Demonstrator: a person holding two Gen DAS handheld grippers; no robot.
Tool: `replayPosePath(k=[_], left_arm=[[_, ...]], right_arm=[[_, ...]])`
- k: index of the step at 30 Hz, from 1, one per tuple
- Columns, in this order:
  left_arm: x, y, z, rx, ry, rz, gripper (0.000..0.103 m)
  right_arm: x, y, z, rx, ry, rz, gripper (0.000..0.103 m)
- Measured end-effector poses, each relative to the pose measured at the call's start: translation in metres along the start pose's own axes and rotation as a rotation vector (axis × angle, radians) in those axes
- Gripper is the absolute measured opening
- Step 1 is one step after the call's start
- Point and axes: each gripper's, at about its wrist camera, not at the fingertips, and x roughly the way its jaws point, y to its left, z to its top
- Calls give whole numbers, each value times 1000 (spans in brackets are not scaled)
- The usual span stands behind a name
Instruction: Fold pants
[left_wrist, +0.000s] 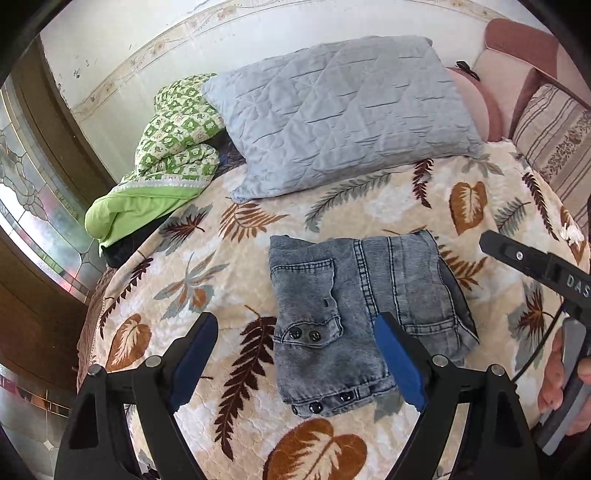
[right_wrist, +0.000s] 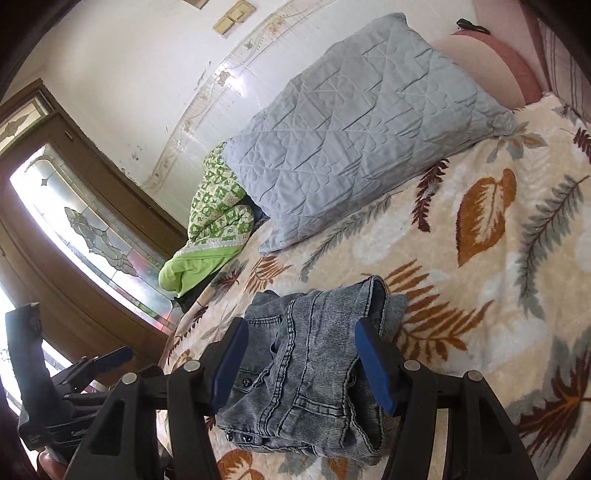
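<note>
The grey-blue denim pants (left_wrist: 365, 314) lie folded into a compact bundle on the leaf-patterned blanket (left_wrist: 207, 280); they also show in the right wrist view (right_wrist: 314, 369). My left gripper (left_wrist: 295, 339) is open and empty, held above the bundle's near edge, its right finger over the denim. My right gripper (right_wrist: 301, 354) is open and empty, hovering just above the bundle with a blue pad on each side of it. The right gripper's body shows at the right edge of the left wrist view (left_wrist: 546, 273), held by a hand.
A grey quilted pillow (left_wrist: 343, 110) lies beyond the pants. A green patterned quilt (left_wrist: 166, 158) is bunched at the bed's far left by a stained-glass door (left_wrist: 33, 206). A pink headboard (left_wrist: 517, 55) and a striped cushion (left_wrist: 557, 140) are at the right.
</note>
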Motion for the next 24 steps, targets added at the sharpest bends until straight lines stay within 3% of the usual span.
replayPosePath(k=[15, 24], left_arm=[[-12, 29, -23, -55, 25, 27, 87], [14, 29, -42, -42, 69, 37, 87]], right_arm=[[-28, -24, 4, 38, -53, 19, 64], [-28, -23, 1, 59, -48, 45, 67]])
